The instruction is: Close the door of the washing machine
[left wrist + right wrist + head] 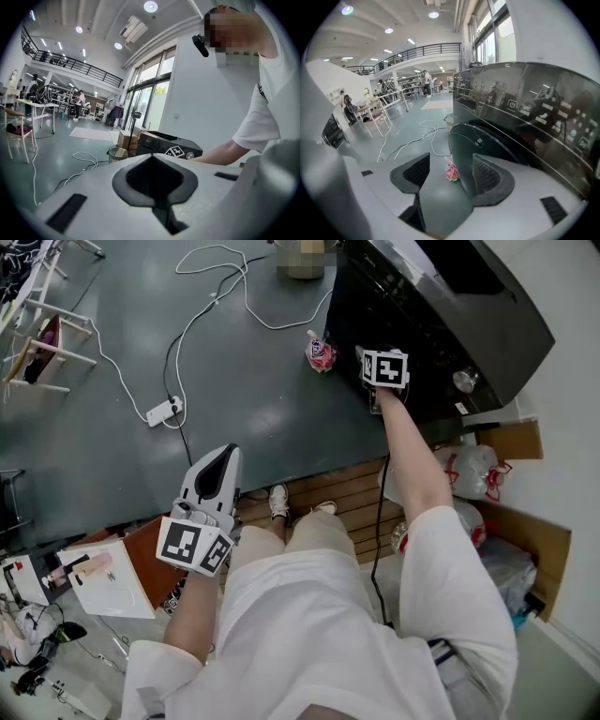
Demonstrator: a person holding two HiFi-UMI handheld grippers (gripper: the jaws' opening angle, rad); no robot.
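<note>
Washing machine door [483,143] between open jaws of right tool [451,171]

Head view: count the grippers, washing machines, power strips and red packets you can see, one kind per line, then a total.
grippers: 2 (left gripper, right gripper)
washing machine: 1
power strip: 1
red packet: 1
total: 5

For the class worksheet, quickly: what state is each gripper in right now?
Left gripper: closed, holding nothing.
Right gripper: open, gripping nothing; washing machine door right ahead.
</note>
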